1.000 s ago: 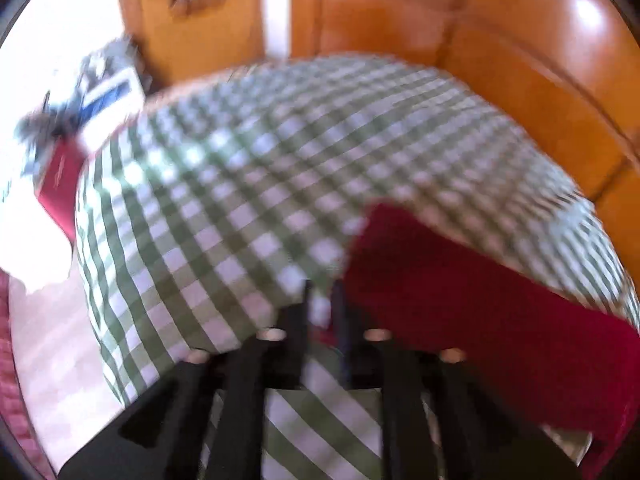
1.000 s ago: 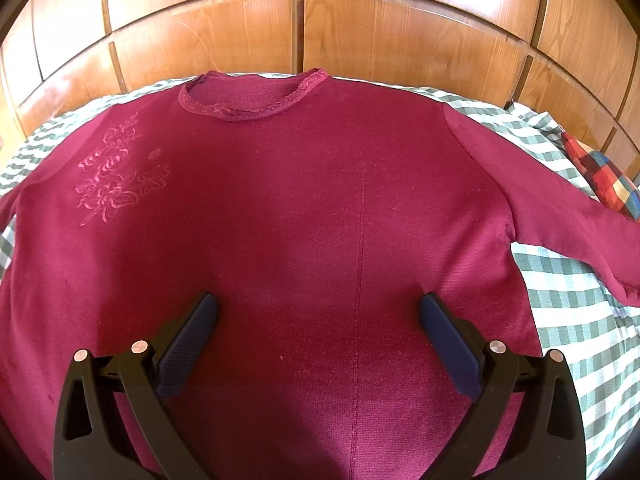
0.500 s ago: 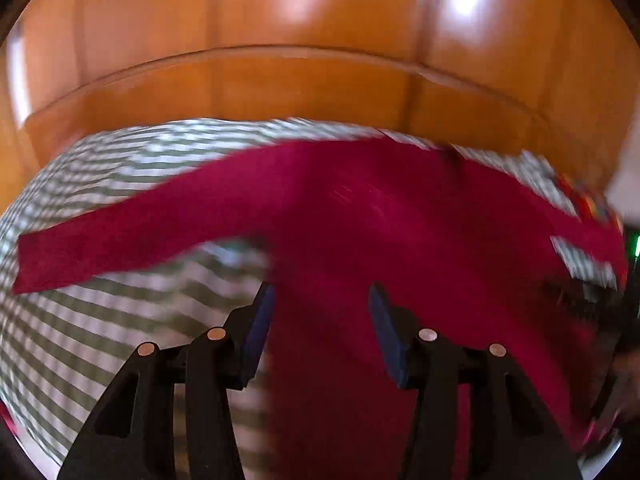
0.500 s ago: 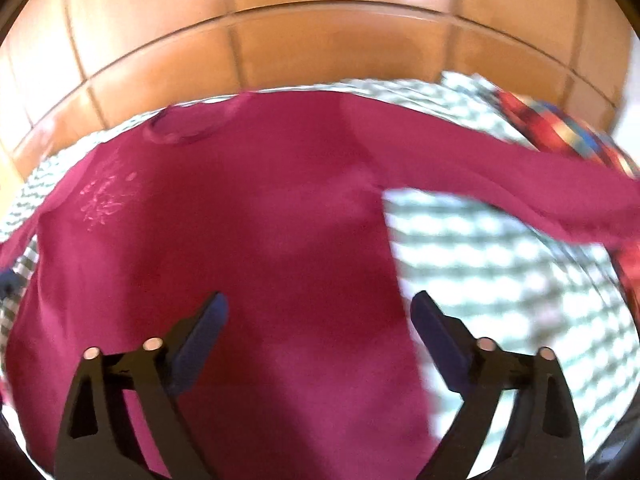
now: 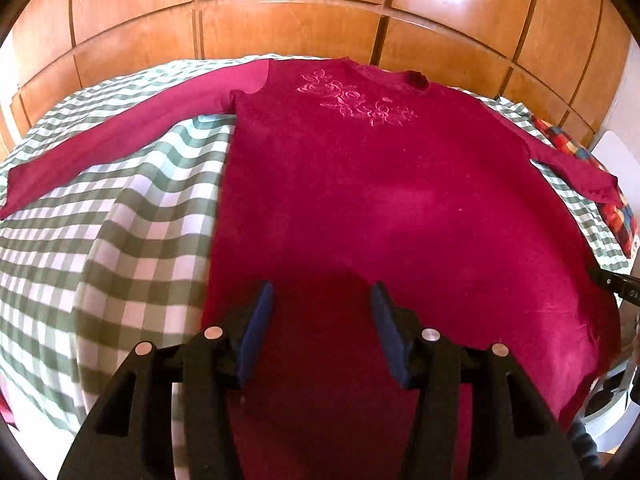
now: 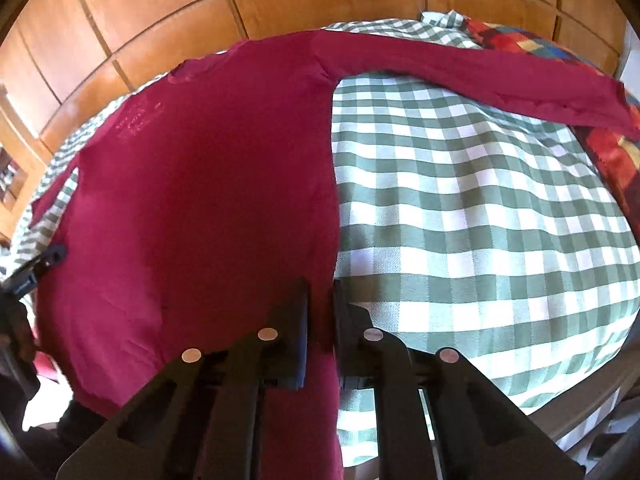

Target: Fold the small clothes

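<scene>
Right tool pinches crimson sweater, sleeves spread, embroidered chest.

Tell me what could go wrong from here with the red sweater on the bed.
1. The right gripper pinches only the side edge of the red sweater near the hem; such a thin bite could slip when lifted.
2. The left gripper hangs open over the hem, holding nothing, so a lift now would probably drag the sweater askew.
3. Both sleeves lie spread out; the right sleeve reaches onto the patchwork cushion and may trail or catch.
</scene>
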{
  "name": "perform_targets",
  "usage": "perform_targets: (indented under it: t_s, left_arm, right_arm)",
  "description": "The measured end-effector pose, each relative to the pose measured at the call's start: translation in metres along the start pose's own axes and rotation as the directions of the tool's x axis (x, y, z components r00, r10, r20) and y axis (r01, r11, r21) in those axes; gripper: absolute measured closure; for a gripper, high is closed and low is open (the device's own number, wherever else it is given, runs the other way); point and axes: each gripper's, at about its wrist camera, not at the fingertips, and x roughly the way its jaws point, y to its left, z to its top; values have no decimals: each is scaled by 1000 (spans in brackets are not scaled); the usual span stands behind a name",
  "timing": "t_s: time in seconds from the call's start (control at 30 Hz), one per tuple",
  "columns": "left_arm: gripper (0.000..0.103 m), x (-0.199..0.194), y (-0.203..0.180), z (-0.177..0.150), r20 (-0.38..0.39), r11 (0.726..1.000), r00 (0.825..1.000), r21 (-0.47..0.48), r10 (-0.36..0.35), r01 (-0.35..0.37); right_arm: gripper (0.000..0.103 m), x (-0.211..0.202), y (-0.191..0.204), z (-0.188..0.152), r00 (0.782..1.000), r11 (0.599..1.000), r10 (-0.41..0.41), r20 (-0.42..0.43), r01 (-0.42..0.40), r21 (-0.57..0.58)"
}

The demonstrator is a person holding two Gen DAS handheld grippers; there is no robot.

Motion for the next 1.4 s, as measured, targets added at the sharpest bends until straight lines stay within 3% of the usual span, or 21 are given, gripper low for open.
perform_targets:
  t_s: [0.1,0.17,0.2,0.23,0.43,0.53,0.63,0.77,0.8,0.87,0.93,1.07,1.23,1.4]
  left_arm:
    - [52,-4,-1,9,14,1000,1000,-13,-4,4]
    - [46,-9,-7,21,63,1000,998,-1,1,-1]
    - [41,-11,-11,26,81,1000,997,8,4,-4]
    - [40,-10,-16,33,100,1000,995,16,2,-4]
    - [36,9,-51,58,111,996,993,86,-36,26]
    - [33,25,-62,61,77,993,996,111,-36,27]
    - [32,40,-63,56,30,994,999,102,-29,26]
    - [24,49,-55,52,15,997,999,63,-46,45]
    - [22,50,-54,51,12,997,999,59,-50,49]
    - [17,53,-53,52,8,997,998,49,-58,57]
    - [10,55,-54,52,6,996,998,51,-66,66]
    - [3,59,-60,51,4,995,998,67,-67,67]
    - [3,60,-57,53,-2,996,996,43,-84,84]
    - [3,62,-58,55,-11,995,996,55,-86,87]
  right_arm:
    - [89,-10,-17,9,999,998,27,25,-29,51]
    - [44,-21,-37,15,997,991,-4,76,-6,131]
    - [36,-29,-55,20,992,979,-39,117,15,203]
    - [35,-33,-64,24,988,970,-63,138,27,243]
    - [35,-58,-149,62,937,867,-261,233,121,483]
    - [42,-61,-196,84,913,791,-331,239,130,598]
    - [50,-47,-238,98,913,715,-366,179,153,682]
    - [63,-27,-279,101,932,644,-331,149,108,757]
    - [67,-25,-279,105,929,647,-342,139,126,752]
    - [93,-27,-268,122,915,690,-381,130,188,699]
    - [96,-31,-253,140,905,737,-405,133,237,633]
    - [96,-42,-196,182,899,845,-381,217,244,475]
    - [96,-35,-101,235,918,949,-224,326,128,289]
    - [96,-10,8,279,933,996,-6,360,-27,88]
